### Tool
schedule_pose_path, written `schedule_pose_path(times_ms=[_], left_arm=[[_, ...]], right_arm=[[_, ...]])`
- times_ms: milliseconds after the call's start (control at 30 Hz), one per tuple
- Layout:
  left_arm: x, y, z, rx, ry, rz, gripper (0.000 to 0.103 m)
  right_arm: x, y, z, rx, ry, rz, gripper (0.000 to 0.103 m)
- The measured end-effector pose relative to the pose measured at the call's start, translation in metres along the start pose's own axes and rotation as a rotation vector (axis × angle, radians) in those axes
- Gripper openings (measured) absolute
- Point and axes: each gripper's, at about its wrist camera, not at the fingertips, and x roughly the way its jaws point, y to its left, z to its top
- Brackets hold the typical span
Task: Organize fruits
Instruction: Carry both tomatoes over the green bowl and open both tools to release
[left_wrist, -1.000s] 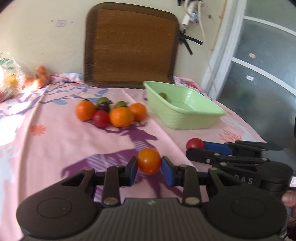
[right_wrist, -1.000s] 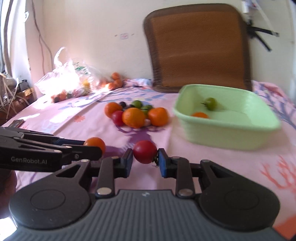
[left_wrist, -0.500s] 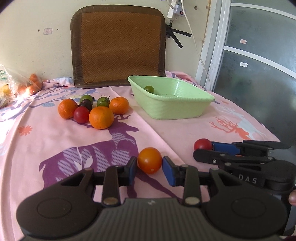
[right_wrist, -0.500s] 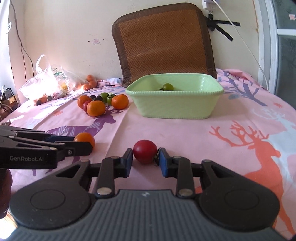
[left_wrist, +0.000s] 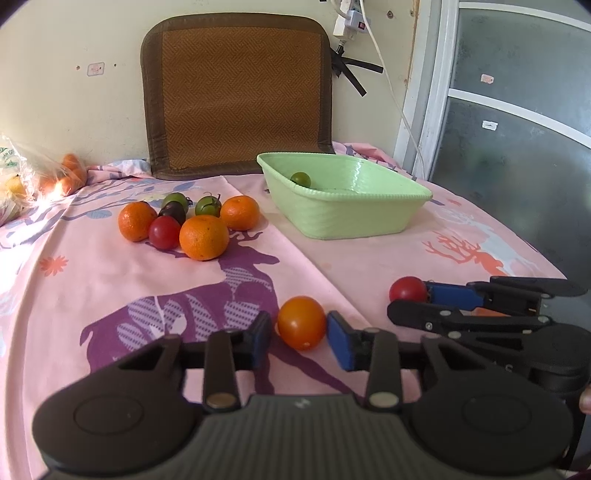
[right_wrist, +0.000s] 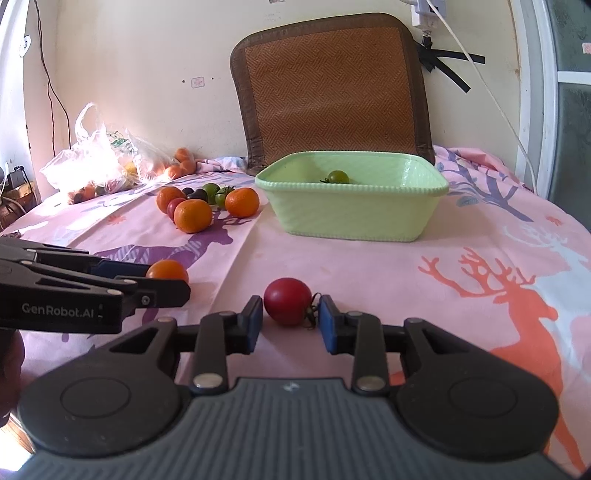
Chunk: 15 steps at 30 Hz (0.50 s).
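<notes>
Between the blue pads of the left gripper (left_wrist: 300, 334) sits a small round orange tomato (left_wrist: 301, 322); a narrow gap shows at each pad, so I cannot tell whether it is gripped or merely bracketed. Likewise the right gripper (right_wrist: 290, 320) frames a small round red tomato (right_wrist: 287, 301) — the stem-side pad stands just clear of the skin, grip not confirmed. Whether either fruit rests on the pink deer-print cloth (right_wrist: 369, 266) is unclear.

Governing relation: the pale green plastic basin (right_wrist: 351, 206) lies straight ahead of the right gripper, and ahead and to the right of the left one; the right is judged nearer. One green tomato (right_wrist: 338, 177) lies inside.

Basin floor is largely hidden behind its near wall — remaining contents not verifiable. Loose oranges and tomatoes (left_wrist: 192, 221) sit well left of the basin.
</notes>
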Motion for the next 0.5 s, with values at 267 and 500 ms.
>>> schedule_pose_path(times_ms=[267,500], left_arm=[[-0.003,0.007,0.007,-0.034,-0.017,-0.027,0.029],[0.005,0.01,0.043,-0.03,-0.055,-0.048,0.029]], right_arm=[[0.0,0.002,0.001,-0.02,-0.015,-0.006,0.032],[-0.005,-0.003,0.012,-0.006,-0.077,-0.009,0.032]])
